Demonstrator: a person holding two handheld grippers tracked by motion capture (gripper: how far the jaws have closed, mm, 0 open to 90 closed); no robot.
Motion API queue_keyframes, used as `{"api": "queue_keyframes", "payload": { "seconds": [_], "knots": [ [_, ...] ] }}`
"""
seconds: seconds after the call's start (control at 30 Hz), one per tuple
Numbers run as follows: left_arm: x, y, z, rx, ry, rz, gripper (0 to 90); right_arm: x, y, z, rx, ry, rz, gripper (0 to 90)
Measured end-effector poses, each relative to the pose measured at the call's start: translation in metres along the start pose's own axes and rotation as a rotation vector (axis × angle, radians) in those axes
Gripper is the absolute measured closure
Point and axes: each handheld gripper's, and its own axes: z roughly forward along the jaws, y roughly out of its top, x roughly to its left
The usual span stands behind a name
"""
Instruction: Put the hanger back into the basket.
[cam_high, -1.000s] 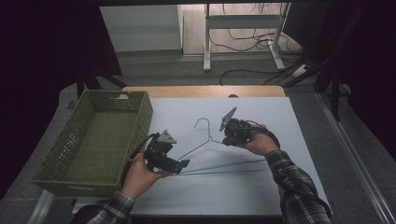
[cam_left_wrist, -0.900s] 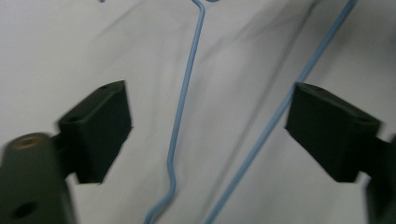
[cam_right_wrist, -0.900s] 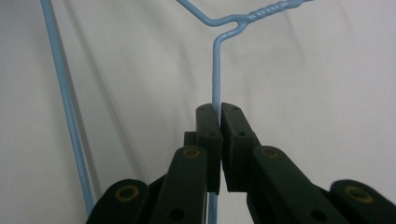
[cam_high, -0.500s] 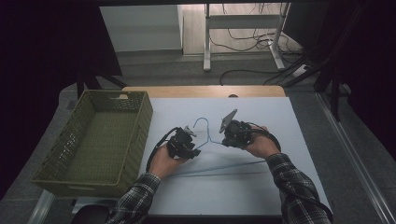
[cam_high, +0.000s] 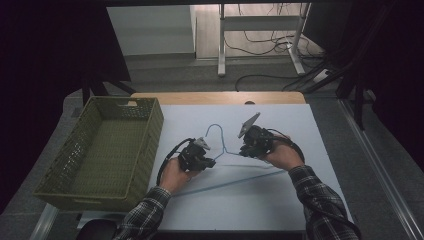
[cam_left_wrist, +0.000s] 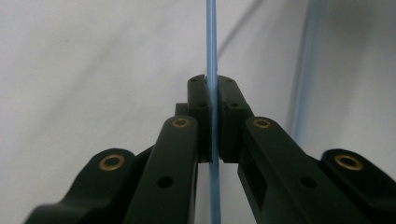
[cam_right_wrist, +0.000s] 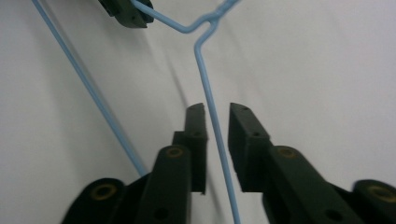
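Note:
A light-blue wire hanger (cam_high: 216, 128) lies on the white table (cam_high: 280, 200), hook pointing away. My left gripper (cam_high: 208, 162) is at the hanger's left shoulder near the neck. In the left gripper view my left gripper (cam_left_wrist: 214, 86) is shut on the thin blue wire (cam_left_wrist: 211, 42), which runs straight between the pads. My right gripper (cam_high: 243, 151) is at the right shoulder. In the right gripper view my right gripper (cam_right_wrist: 216, 116) is open, with the wire (cam_right_wrist: 204, 74) passing through the gap and touching neither pad. The left gripper's tip (cam_right_wrist: 128, 11) shows on the far shoulder.
An olive-green mesh basket (cam_high: 65, 165) stands at the table's left edge, with nothing in it. White tabletop lies in front of and to the right of the hanger. Desk legs and cables are on the floor beyond the table.
My left gripper has moved right along the hanger's left side toward the neck. The right gripper has stayed almost in place.

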Motion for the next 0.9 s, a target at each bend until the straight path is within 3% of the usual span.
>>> {"api": "queue_keyframes", "payload": {
  "seconds": [0.03,0.13,0.33,0.37,0.43,0.47,0.5,0.6,0.63,0.73,0.77,0.87,0.9],
  "knots": [
    [-0.001,0.000,-0.003,-0.008,0.000,0.009,86.2,-0.002,0.000,-0.006,0.008,0.011,0.015,68.8],
    [-0.002,-0.001,-0.007,-0.018,-0.008,0.013,86.2,-0.002,0.001,-0.009,0.019,0.028,0.021,64.3],
    [-0.009,-0.002,-0.014,-0.044,-0.017,0.041,86.3,-0.003,0.002,0.007,0.056,0.067,0.021,58.0],
    [-0.010,-0.003,-0.015,-0.054,-0.023,0.047,86.3,-0.004,0.001,0.015,0.062,0.100,0.022,59.2],
    [-0.010,-0.003,-0.015,-0.053,-0.030,0.046,86.3,-0.004,0.001,0.018,0.069,0.116,0.020,63.3],
    [-0.011,-0.003,-0.016,-0.054,-0.028,0.051,86.3,-0.004,0.001,0.022,0.081,0.123,0.004,75.8],
    [-0.011,-0.004,-0.016,-0.056,-0.031,0.048,86.3,-0.004,0.001,0.022,0.087,0.128,-0.004,81.2],
    [-0.011,-0.005,-0.017,-0.052,-0.045,0.052,86.1,-0.001,0.002,0.021,0.105,0.170,-0.064,86.0],
    [-0.011,-0.005,-0.017,-0.052,-0.045,0.052,85.8,0.001,0.002,0.020,0.107,0.171,-0.091,86.5],
    [-0.009,-0.007,-0.020,-0.066,-0.076,0.035,85.1,0.004,0.002,0.015,0.080,0.166,-0.113,86.8],
    [-0.009,-0.007,-0.025,-0.078,-0.090,0.015,77.2,0.007,0.000,0.008,0.038,0.142,-0.149,86.9],
    [-0.009,-0.006,-0.034,-0.089,-0.104,-0.002,69.4,0.009,-0.001,0.002,0.018,0.131,-0.158,87.0],
    [-0.009,-0.005,-0.038,-0.093,-0.112,-0.003,61.8,0.012,-0.002,-0.005,0.002,0.126,-0.157,87.0]
  ]
}}
